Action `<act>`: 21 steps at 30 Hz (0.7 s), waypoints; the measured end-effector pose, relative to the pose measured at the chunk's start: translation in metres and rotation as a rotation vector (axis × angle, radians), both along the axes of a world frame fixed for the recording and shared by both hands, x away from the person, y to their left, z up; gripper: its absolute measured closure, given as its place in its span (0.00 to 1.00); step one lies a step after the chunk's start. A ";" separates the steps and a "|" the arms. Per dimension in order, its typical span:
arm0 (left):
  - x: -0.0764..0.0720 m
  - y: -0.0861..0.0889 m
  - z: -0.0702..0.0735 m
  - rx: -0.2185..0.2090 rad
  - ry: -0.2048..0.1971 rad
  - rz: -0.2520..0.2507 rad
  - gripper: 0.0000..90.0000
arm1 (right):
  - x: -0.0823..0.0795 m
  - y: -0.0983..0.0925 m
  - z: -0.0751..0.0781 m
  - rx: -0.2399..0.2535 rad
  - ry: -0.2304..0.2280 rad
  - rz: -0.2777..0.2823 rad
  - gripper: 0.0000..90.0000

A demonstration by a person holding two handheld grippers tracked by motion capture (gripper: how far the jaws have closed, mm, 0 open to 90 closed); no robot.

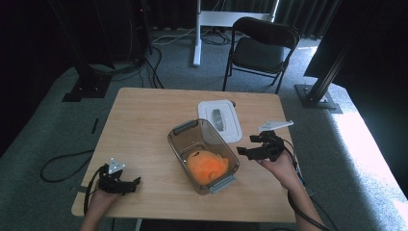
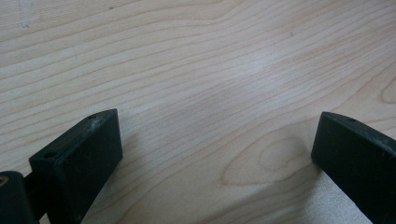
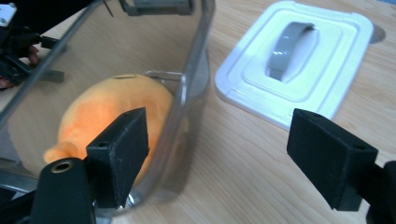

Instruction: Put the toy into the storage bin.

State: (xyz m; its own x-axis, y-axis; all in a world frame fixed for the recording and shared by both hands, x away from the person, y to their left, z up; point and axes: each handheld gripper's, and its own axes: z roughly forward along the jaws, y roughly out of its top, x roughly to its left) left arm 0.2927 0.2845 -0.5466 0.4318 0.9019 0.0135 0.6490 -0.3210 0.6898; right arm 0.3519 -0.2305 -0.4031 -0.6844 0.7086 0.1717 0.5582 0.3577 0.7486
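Both grippers are sitting spread and empty at a wooden table, with an orange plush toy lying inside a clear storage box.

The table is taking up the middle of a grey-carpeted room; its far-left half is lying bare, giving wide room to move, while a black folding chair is standing beyond the far edge. The box is sitting right of centre, angled, with its white lid lying flat just behind it. The right gripper is hovering just beside the box's right wall, jaws wide apart and pinching nothing. The left gripper is resting near the front-left edge, jaws spread over bare wood.
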 end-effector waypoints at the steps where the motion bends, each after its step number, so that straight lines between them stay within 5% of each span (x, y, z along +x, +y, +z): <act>1: 0.000 0.000 0.000 0.001 0.001 -0.001 0.02 | 0.000 -0.003 -0.001 0.006 0.002 -0.008 0.22; 21: 0.000 0.000 0.000 0.001 0.002 -0.001 0.02 | -0.006 -0.042 -0.019 -0.015 0.018 -0.119 0.20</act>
